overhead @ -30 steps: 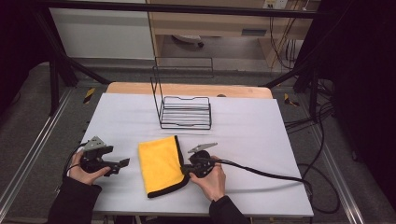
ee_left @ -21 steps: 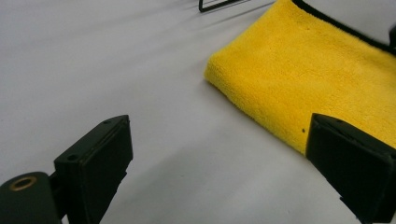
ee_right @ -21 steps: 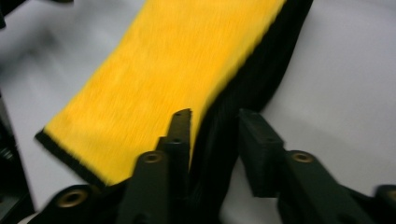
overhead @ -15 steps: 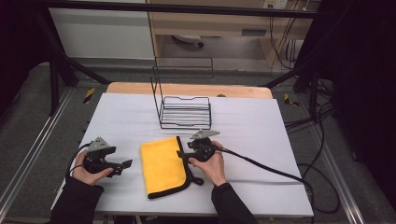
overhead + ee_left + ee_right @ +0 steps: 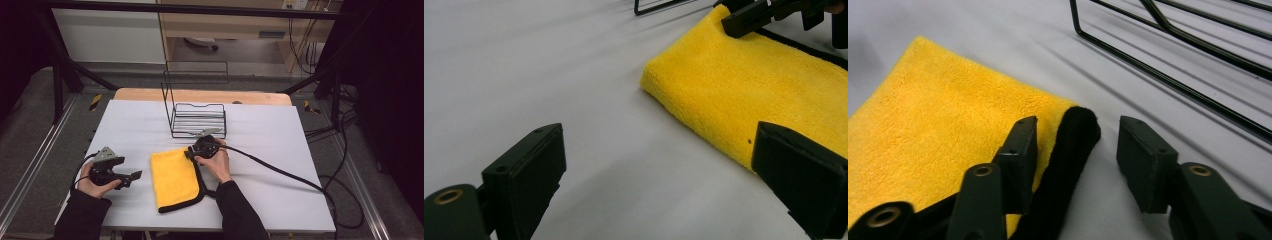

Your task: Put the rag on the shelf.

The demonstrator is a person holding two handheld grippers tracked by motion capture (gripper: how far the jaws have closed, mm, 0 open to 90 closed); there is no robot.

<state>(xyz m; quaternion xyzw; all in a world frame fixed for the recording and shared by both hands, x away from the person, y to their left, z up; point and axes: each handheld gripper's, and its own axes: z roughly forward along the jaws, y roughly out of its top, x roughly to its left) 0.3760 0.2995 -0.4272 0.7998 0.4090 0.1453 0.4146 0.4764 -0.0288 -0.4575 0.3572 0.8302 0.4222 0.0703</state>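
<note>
Yellow folded cloth point(image 5: 175, 179) lies on the bench point(image 5: 280, 150) below the wire rack point(image 5: 197, 120), and we've moved our right gripper point(image 5: 1075, 145) up to its black-edged top corner, fingers apart astride it, likely next grasp; left gripper point(image 5: 134, 175) idles open.

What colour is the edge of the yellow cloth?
Black edge on the cloth, clearest in the right gripper view.

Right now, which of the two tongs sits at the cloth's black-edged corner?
The right tongs, open astride the yellow cloth's black-trimmed far corner near the wire rack. The left tongs hang open beside the cloth's plain side.
</note>
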